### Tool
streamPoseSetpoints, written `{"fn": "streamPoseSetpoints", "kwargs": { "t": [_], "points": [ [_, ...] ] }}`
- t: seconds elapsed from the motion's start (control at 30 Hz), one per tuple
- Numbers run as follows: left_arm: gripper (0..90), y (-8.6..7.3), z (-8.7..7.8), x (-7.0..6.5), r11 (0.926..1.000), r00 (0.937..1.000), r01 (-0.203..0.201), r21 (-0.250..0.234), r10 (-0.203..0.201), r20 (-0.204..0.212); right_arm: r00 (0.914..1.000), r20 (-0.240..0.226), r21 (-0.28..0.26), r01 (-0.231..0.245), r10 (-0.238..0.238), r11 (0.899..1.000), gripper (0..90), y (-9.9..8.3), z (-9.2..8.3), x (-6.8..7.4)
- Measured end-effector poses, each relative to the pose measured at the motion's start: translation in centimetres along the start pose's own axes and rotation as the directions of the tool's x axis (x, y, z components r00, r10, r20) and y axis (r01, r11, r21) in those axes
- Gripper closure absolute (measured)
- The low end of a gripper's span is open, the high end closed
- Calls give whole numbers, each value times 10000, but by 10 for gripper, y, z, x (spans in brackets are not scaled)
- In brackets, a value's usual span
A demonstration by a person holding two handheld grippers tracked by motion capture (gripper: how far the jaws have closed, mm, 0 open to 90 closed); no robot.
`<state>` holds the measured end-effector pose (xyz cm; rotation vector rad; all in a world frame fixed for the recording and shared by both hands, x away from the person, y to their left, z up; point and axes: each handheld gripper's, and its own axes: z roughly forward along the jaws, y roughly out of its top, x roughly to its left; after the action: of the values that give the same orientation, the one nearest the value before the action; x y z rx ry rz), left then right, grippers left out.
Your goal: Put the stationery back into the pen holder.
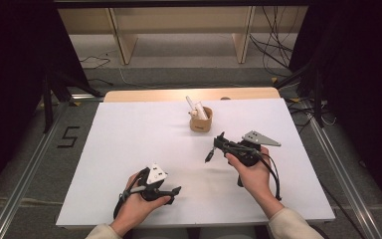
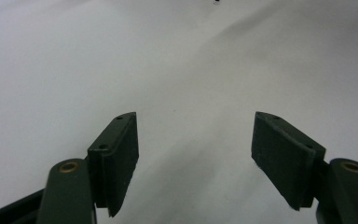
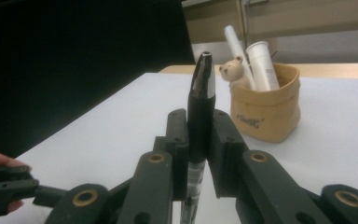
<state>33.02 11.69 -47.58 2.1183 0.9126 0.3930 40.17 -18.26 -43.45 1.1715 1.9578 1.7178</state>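
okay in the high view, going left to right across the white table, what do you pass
Left gripper, open and empty, held near the front edge → black pen clamped in the right gripper → tan pouch-like holder with white tubes, farther back.

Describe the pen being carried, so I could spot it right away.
On the white table, look right of centre, in front of the tan pot. There the right gripper clamps a pen between its jaws. It is black with a silver tip, while the things standing in the pot are white tubes and a small bear figure.
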Motion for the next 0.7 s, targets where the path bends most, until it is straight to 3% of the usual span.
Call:
{"fn": "streamPoseSetpoints", "kwargs": {
  "t": [0.7],
  "points": [
    [303,-2,1,4,9999,9998,75,86,-73,-166,9982,588,-341,119,-99,9993,797,17,15,-14]
  ]
}}
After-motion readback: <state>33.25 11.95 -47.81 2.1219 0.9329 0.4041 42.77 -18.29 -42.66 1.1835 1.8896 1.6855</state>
